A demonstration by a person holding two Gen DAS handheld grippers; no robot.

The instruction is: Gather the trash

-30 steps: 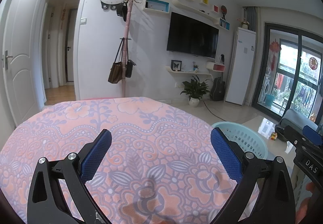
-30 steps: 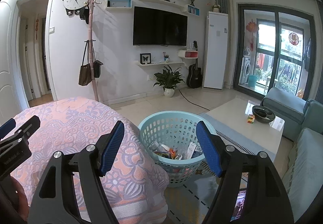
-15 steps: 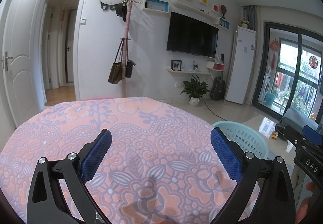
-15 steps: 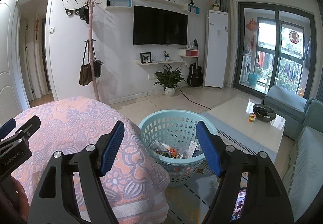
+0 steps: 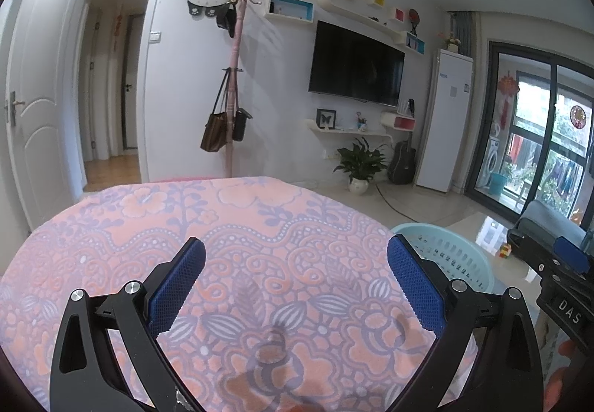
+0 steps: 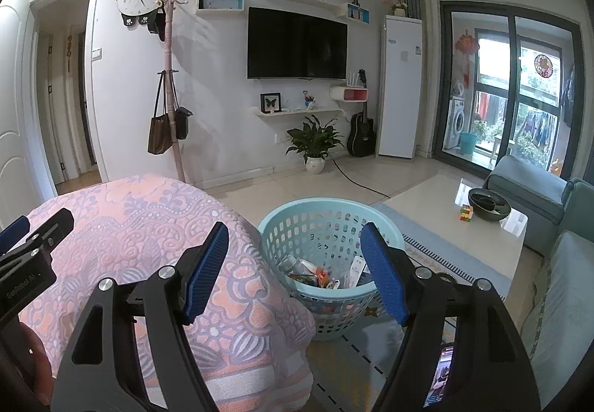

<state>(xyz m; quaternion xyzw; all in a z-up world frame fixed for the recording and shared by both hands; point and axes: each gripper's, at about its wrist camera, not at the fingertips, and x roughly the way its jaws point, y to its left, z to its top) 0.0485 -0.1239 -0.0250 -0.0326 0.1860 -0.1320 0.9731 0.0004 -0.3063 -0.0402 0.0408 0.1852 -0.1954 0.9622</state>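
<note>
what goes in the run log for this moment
left tongs open, empty | right tongs open, empty | trash in basket

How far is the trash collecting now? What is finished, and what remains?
Done: several wrappers and a bottle lie in the blue basket. In hand: nothing; the left tongs and right tongs are both open and empty. Left: no loose trash shows on the pink floral cloth, so it looks nearly finished.
</note>
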